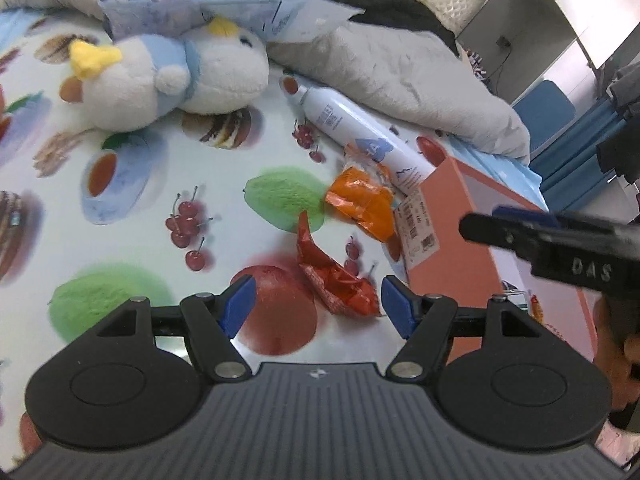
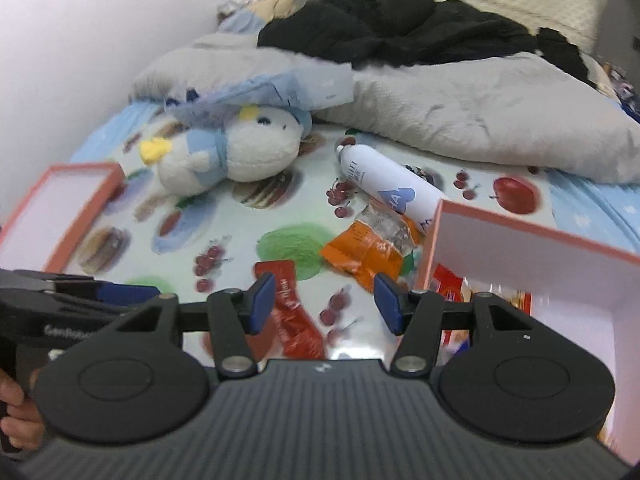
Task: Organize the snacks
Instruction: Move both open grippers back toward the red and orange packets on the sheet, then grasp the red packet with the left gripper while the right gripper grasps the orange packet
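the left tongs (image 1: 316,304) stand wide open and hold nothing, low over the fruit-print sheet (image 1: 132,184), with the crumpled red snack packet (image 1: 336,280) lying between the blue pads (image 1: 238,304). the right tongs (image 2: 324,304) are just as wide and empty, hovering above the same red packet (image 2: 296,320). with both aimed at one packet, they may knock together or shove it away. the foil is crumpled and slick, so a shallow pinch may slip or catch the sheet. just beyond lies the orange snack packet (image 1: 362,200), touching the white spray can (image 1: 356,132), which may roll if nudged. the pink box (image 2: 532,264), already holding snacks, stands just beside; a careless swing could tip its wall. the plush penguin (image 1: 168,76) sits well apart.
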A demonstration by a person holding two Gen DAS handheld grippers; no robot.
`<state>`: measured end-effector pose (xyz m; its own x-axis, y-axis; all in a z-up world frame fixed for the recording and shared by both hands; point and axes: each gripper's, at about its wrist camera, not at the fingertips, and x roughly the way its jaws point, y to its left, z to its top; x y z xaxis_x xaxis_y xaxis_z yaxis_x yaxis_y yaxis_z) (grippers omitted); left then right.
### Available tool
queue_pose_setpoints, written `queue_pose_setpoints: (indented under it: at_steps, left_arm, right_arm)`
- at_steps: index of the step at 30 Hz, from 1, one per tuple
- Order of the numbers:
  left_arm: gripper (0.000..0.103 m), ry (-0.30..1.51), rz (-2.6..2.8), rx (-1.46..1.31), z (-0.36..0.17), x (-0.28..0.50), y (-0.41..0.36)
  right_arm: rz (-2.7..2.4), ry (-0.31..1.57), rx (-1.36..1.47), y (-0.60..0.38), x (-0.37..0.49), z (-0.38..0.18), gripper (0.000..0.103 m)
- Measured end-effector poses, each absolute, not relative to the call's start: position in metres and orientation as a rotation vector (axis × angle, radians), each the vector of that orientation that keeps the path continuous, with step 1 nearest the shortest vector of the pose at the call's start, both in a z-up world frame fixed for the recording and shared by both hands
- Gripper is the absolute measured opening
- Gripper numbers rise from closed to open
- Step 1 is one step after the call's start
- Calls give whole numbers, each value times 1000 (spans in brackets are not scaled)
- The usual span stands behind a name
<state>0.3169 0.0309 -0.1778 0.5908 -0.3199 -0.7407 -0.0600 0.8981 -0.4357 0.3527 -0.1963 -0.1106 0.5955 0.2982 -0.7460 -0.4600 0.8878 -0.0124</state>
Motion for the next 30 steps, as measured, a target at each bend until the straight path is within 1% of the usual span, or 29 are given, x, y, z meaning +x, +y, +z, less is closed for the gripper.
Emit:
queue_pose_setpoints:
  at_steps: [5, 9, 10, 11, 14, 15, 18, 22, 25, 27, 28, 30]
  left_arm:
    - [74, 950, -191, -455, -206, 348, 26]
    - [72, 965, -224, -489, -229, 370, 24]
    - [72, 962, -224, -496, -233, 374, 24]
    - [72, 957, -222, -496, -237, 378, 23]
    - [71, 945, -213, -484, -245, 389, 22]
    - [66, 942, -214, -483, -248, 393, 22]
    - [56, 960, -221, -505, -258, 402, 22]
    - [44, 964, -222, -486, -265, 406, 17]
    - [32, 980, -204, -443, -263, 409, 10]
    - [27, 987, -204, -435, -262, 409, 8]
    - [27, 991, -200, -440, -262, 409, 8]
    - [22, 992, -200, -461, -262, 407, 11]
  right_arm:
    - [431, 886, -279, -183, 400, -129, 56]
    - [420, 939, -236, -171, 430, -145, 57]
    - [404, 952, -228, -170, 437, -150, 64]
    - [376, 966, -215, -167, 444, -155, 68]
    - [348, 981, -182, -162, 457, -166, 69]
    - [341, 987, -174, -160, 461, -169, 69]
    - [317, 975, -170, -152, 472, -175, 69]
    - [252, 968, -196, -142, 486, -187, 69]
    - [225, 973, -215, -138, 494, -197, 69]
    - [213, 944, -246, -136, 496, -201, 68]
    - [211, 943, -248, -136, 497, -204, 68]
    - [210, 967, -230, -137, 501, -212, 68]
